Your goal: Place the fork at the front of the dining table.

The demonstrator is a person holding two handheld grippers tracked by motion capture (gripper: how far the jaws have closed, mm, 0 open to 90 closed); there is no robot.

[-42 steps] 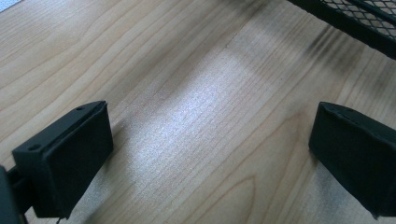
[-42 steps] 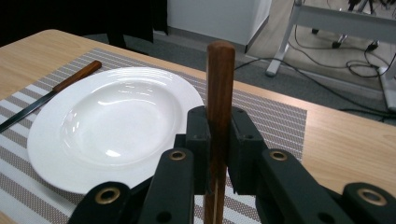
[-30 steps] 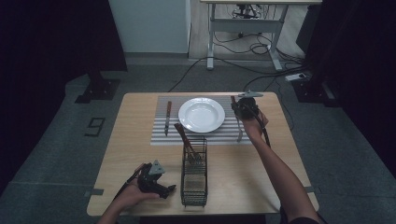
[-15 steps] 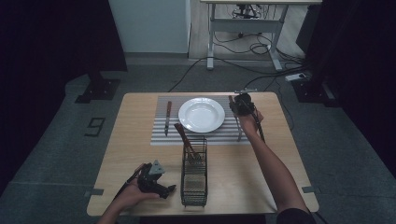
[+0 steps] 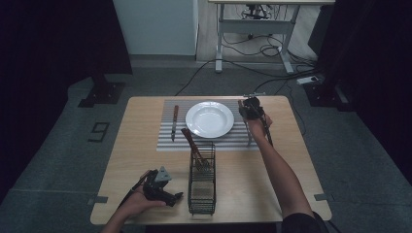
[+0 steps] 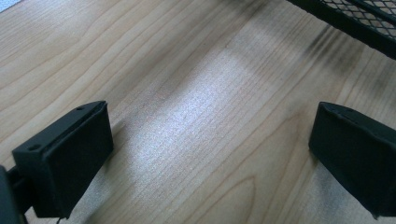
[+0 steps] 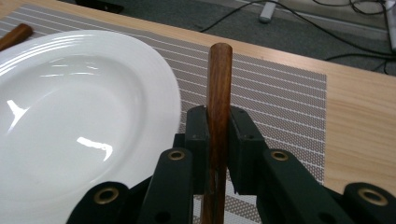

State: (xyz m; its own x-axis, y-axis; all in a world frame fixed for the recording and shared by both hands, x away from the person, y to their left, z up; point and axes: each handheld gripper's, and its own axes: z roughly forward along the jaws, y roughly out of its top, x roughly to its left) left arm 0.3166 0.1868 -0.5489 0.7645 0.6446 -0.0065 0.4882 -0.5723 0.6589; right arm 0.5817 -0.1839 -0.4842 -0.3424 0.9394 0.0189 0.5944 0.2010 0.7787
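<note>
The right gripper [image 7: 218, 135] has its fingers clamped on a wooden handle [image 7: 218, 93], held just right of the white plate [image 7: 70, 107] over the striped mat [image 7: 280, 88]. The left gripper [image 6: 210, 154] rests wide apart, holding nothing, on the surface [image 6: 187, 93] beside the wire basket [image 5: 201, 179].

Wooden handle [image 7: 218, 107] – polished; plate [image 7: 70, 121] – glossy white.

A wooden-handled utensil [image 7: 218, 116], its handle a round, dark reddish-brown rod with a blunt rounded end; in the right gripper view it stands nearly upright at the centre of the frame, clamped between the two black jaws, its top rising above them; its lower part is hidden behind the jaws; it sits just right of the white plate [image 7: 70, 116], over the striped placemat [image 7: 280, 88]; in the high view it lies right of centre, by the plate's right rim.
</note>
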